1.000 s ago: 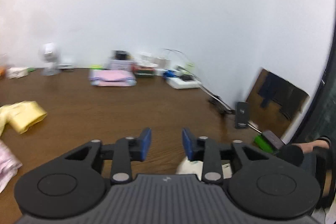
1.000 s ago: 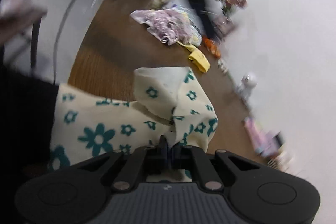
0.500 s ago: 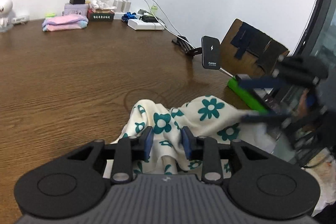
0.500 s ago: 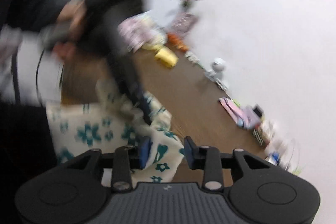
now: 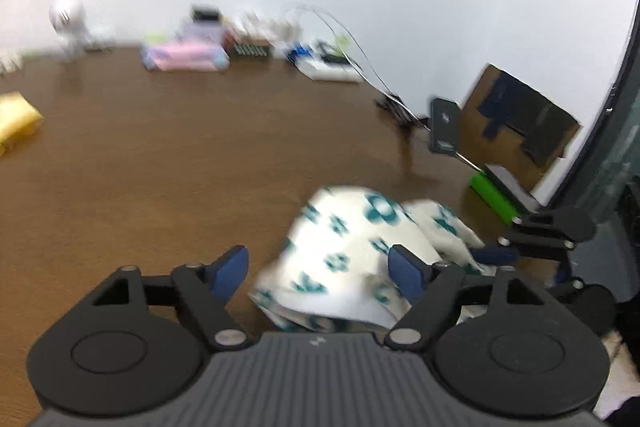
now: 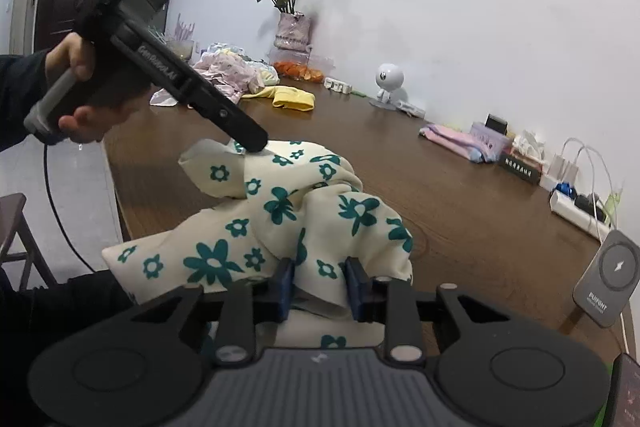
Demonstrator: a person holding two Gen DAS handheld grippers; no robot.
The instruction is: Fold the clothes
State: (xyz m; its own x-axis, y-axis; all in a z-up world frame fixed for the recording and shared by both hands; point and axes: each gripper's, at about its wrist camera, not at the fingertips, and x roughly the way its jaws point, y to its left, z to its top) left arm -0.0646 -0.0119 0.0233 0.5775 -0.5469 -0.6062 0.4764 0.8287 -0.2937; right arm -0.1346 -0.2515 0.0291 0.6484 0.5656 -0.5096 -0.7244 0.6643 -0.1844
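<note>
1. right tongs (image 6: 318, 287): jaws apart, a fold of the cream cotton garment with teal flower print (image 6: 288, 211) lying between the blue pads, not pinched; released.
2. left tongs (image 5: 318, 271): jaws spread wide, grasping nothing; the same garment (image 5: 352, 251) sits between and just ahead of the pads, blurred in that view. seen from the right wrist, the left tool's tip rests on the far top of the heap.
3. garment is a crumpled heap on the near edge of the dark brown wooden table (image 6: 460, 203), part hanging off toward the person. no flat panel, no crease: this piece is unfolded as it lies.
4. far left of the right tongs: loose pile of pale pink and lilac clothes (image 6: 228, 75) and a yellow garment (image 6: 290, 98), also unfolded.
5. far ahead by the wall: a flat pink and blue stack of folded cloth (image 6: 456, 143), so judged some work done, more left.
</note>
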